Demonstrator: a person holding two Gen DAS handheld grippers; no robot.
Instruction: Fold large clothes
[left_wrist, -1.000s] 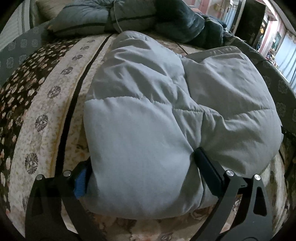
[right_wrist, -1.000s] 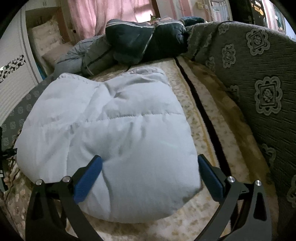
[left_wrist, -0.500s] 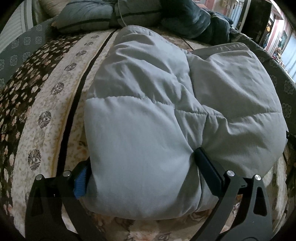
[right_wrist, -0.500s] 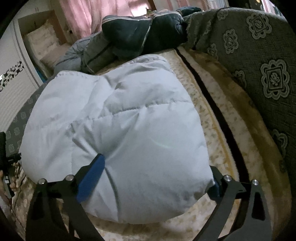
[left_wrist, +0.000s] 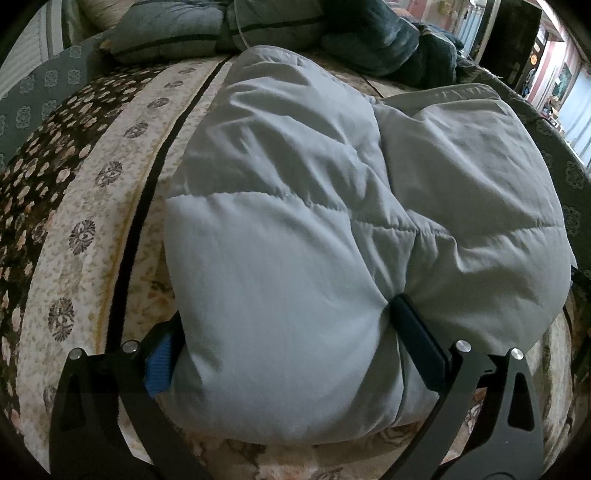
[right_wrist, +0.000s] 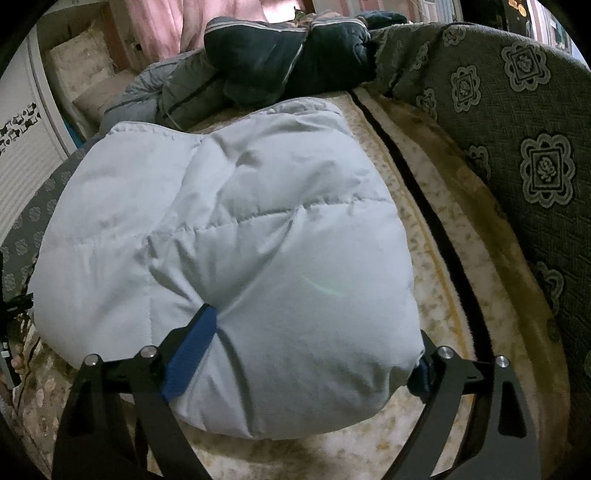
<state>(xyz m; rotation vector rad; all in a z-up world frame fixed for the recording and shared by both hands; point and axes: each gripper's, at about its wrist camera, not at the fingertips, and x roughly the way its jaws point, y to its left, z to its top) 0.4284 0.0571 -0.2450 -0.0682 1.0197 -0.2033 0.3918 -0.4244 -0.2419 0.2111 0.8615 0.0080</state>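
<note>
A puffy light grey quilted jacket lies folded into a thick bundle on a patterned cover. My left gripper straddles its near left part. One blue pad is tucked against the jacket's left edge and the other finger dents the fabric, so it is shut on the jacket. In the right wrist view the same jacket fills the middle. My right gripper has the near right corner between its jaws, which are closing. Its left pad presses creases into the padding and its right finger sits against the corner's edge.
Darker padded jackets are piled at the far end, also seen as a pile in the left wrist view. A grey upholstered backrest with floral medallions runs along the right. The beige and brown flowered cover stretches left. A white cabinet stands far left.
My right gripper has pushed forward over the jacket's corner and its fingers have drawn in until the pads press the fabric. The left gripper keeps its grip and has edged slightly forward.
</note>
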